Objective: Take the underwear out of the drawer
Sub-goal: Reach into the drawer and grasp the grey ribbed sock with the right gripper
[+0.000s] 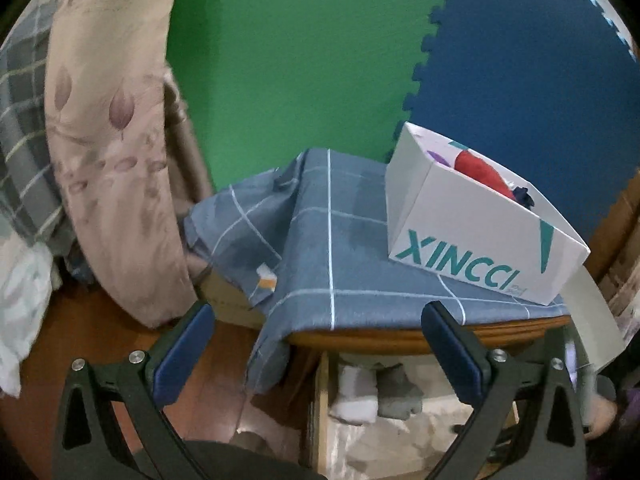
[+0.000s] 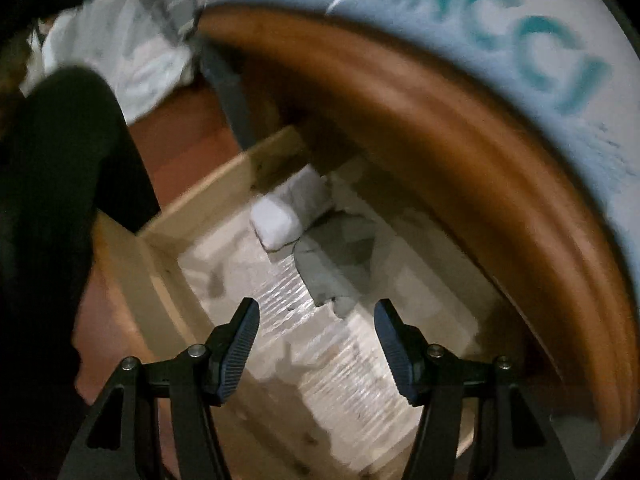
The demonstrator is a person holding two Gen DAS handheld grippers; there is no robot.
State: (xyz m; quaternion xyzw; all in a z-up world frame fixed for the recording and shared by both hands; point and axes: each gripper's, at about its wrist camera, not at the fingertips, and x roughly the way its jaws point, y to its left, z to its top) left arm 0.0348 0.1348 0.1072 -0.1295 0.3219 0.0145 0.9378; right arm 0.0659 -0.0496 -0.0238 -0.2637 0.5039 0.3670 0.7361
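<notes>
- Left wrist view: the folded white underwear (image 1: 356, 396) and the folded grey underwear (image 1: 400, 396) lie side by side, touching, in the open wooden drawer (image 1: 320, 408), below and between the blue finger pads (image 1: 184, 356).
- The left gripper (image 1: 318, 344) has its jaws spread wide and holds nothing; it is apart from both garments.
- Above the drawer, a wooden table (image 1: 400, 340) carries a blue checked cloth (image 1: 340, 248) and a white "XINCCI" box (image 1: 472, 248) containing a red item (image 1: 480, 172). Green and blue foam mats (image 1: 300, 60) form the backdrop; a floral pillow (image 1: 108, 140) stands at left.
- Right wrist view (blurred): the grey underwear (image 2: 340, 256) lies just ahead of the fingertips (image 2: 244, 336), not touching; the white underwear (image 2: 284, 212) sits farther back, against it.
- The right gripper (image 2: 316, 320) is open and empty, angled down into the drawer (image 2: 208, 196) over its pale liner (image 2: 320, 360).
- The curved table edge (image 2: 460, 140) overhangs at right.
</notes>
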